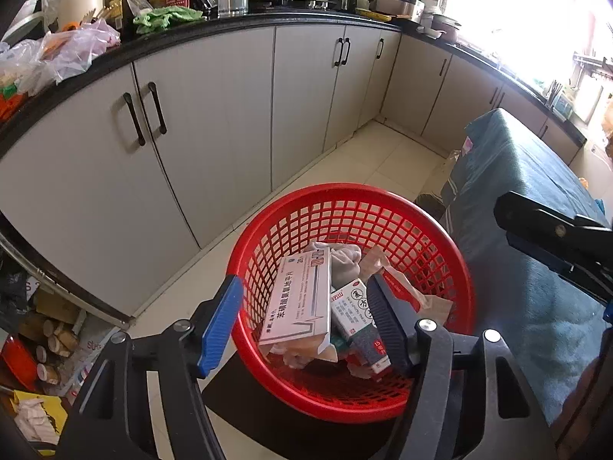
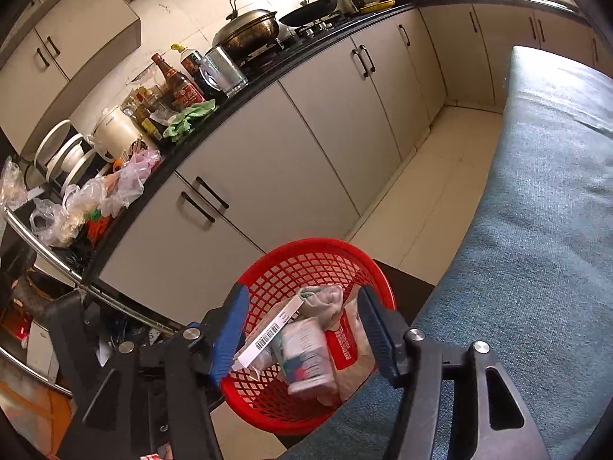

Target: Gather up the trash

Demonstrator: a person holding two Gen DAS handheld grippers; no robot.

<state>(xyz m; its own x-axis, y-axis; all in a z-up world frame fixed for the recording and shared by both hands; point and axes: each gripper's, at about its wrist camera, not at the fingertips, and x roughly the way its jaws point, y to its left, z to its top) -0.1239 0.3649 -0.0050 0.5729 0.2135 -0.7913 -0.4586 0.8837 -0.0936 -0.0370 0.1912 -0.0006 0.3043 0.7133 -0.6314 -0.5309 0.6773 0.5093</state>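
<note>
Now one red basket (image 1: 350, 199) with two cartons (image 1: 297, 301), both tongs (image 1: 306, 322) (image 2: 302, 329) apart, empty.

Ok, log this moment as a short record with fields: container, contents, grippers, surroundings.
container: red basket on a dark stool, beside the blue-covered table
contents: white medicine box, smaller green-and-white box, grey cloth, crumpled wrappers
left gripper: open, empty, over basket
right gripper: open, empty, over basket
surroundings: kitchen counter, grey cabinets
</note>
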